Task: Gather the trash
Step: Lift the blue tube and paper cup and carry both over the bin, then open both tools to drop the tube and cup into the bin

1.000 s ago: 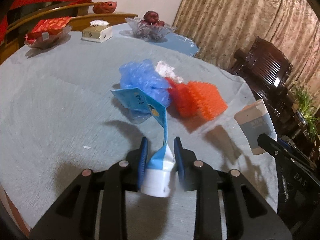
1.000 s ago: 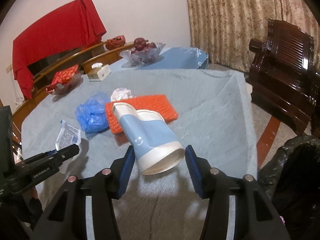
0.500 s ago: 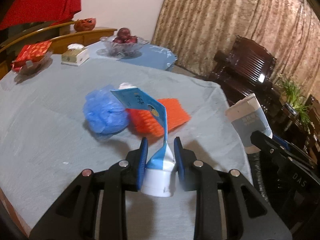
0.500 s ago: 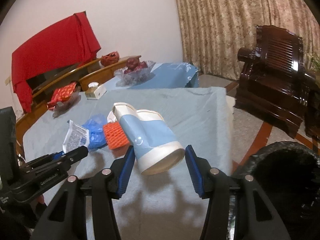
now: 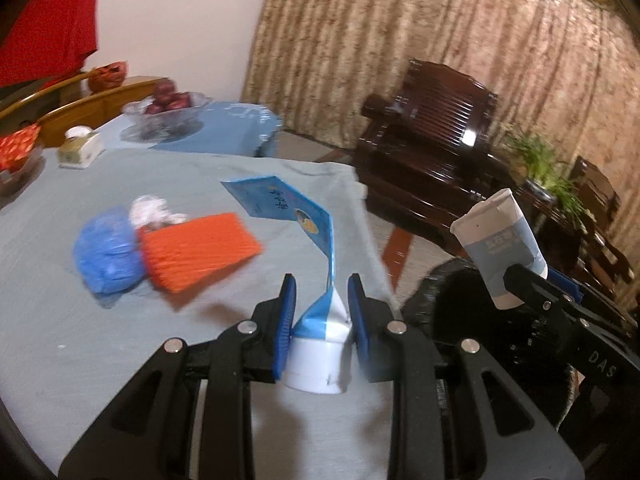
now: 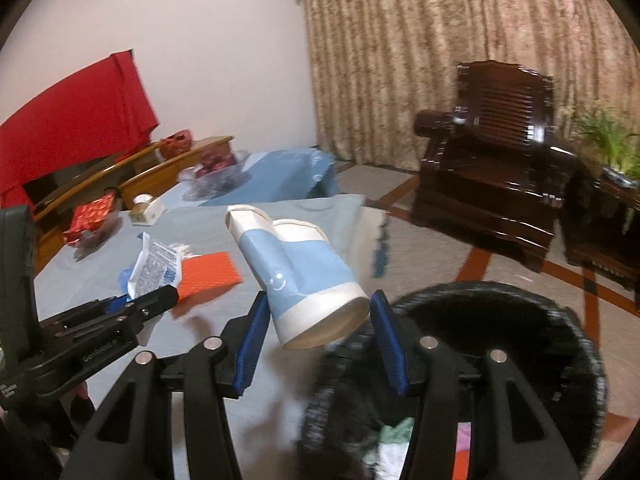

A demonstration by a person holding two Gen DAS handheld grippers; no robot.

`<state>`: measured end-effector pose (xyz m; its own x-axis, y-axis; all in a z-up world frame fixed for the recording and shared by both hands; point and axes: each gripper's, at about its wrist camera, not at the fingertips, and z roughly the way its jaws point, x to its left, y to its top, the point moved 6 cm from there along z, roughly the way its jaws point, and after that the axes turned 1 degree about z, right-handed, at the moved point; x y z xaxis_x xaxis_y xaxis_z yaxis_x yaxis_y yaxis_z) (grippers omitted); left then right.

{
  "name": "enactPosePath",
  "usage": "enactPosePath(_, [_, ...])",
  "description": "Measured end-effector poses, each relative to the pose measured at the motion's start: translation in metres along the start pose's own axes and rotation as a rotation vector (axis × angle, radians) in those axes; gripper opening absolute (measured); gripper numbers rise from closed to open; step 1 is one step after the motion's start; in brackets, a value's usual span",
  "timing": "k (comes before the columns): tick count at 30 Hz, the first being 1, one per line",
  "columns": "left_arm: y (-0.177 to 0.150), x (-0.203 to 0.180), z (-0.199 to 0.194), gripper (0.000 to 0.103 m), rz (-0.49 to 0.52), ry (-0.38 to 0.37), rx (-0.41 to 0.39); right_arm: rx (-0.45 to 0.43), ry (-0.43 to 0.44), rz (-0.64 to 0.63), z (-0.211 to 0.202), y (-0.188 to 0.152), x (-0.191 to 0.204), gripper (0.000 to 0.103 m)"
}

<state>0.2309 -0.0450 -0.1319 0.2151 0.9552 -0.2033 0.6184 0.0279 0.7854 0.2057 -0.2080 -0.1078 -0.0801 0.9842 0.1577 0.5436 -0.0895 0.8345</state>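
clearly the carrying step is in hand: a tube (image 5: 316,344) is clamped by its cap end in the left gripper (image 5: 321,312), and a cup (image 6: 296,276) is pinched in the right gripper (image 6: 316,332), both held over the table's (image 5: 120,320) right edge beside the black bin (image 6: 500,320). next, each load must be brought over the bin's mouth and released. an orange pad (image 5: 196,252), a blue bag (image 5: 106,256) and a tissue (image 5: 150,210) are left mid-table; nothing is seen blocking the way.

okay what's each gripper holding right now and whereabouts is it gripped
Left gripper: blue-and-white pouch, pinched just above its white cap. Right gripper: crumpled paper cup, gripped across its lower end.
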Motion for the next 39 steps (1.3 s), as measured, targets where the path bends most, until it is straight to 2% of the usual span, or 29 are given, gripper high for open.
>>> enactPosePath(7, [-0.003, -0.059, 0.013, 0.026, 0.068, -0.091, 0.012, -0.005, -0.105, 0.051, -0.027, -0.01, -0.058, 0.051])
enactPosePath(15, [-0.015, -0.119, 0.026, 0.026, 0.138, -0.176, 0.018, -0.002, -0.193, 0.092, -0.047, -0.025, -0.102, 0.051])
enactPosePath(25, [-0.04, -0.153, 0.052, 0.026, 0.193, -0.234, 0.076, 0.02, -0.276, 0.145, -0.055, -0.046, -0.141, 0.052])
enactPosePath(33, [-0.051, -0.165, 0.066, 0.027, 0.199, -0.268, 0.111, 0.052, -0.296, 0.171, -0.052, -0.062, -0.157, 0.054])
enactPosePath(34, [-0.051, -0.168, 0.067, 0.028, 0.196, -0.273, 0.116, 0.056, -0.298, 0.17, -0.052, -0.063, -0.157, 0.056])
enactPosePath(36, [-0.051, -0.167, 0.066, 0.054, 0.185, -0.286, 0.113, 0.062, -0.316, 0.168, -0.052, -0.066, -0.16, 0.058])
enactPosePath(38, [-0.048, -0.166, 0.062, 0.063, 0.174, -0.29, 0.087, 0.067, -0.331, 0.167, -0.052, -0.068, -0.162, 0.068])
enactPosePath(39, [-0.047, -0.166, 0.061, 0.064, 0.174, -0.292, 0.084, 0.065, -0.342, 0.166, -0.054, -0.069, -0.163, 0.07])
